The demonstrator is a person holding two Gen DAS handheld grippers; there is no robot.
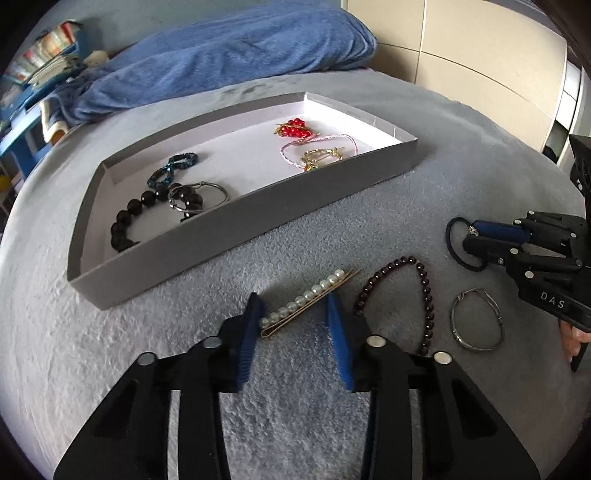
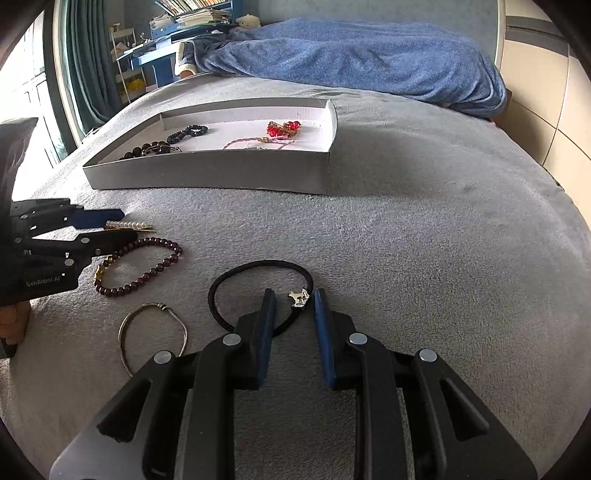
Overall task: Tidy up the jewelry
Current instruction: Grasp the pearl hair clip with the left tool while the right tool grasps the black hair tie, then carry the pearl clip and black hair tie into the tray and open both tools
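A grey tray on the grey blanket holds black bead bracelets, a red bead brooch and gold pieces. My left gripper is open, its fingers either side of a pearl hair pin lying on the blanket. My right gripper is open around the silver charm of a black hair tie. A dark red bead bracelet and a silver bangle lie between them.
A blue blanket is bunched at the far side of the bed. A blue shelf with books stands beyond the bed at the left. A beige wall panel lies to the right.
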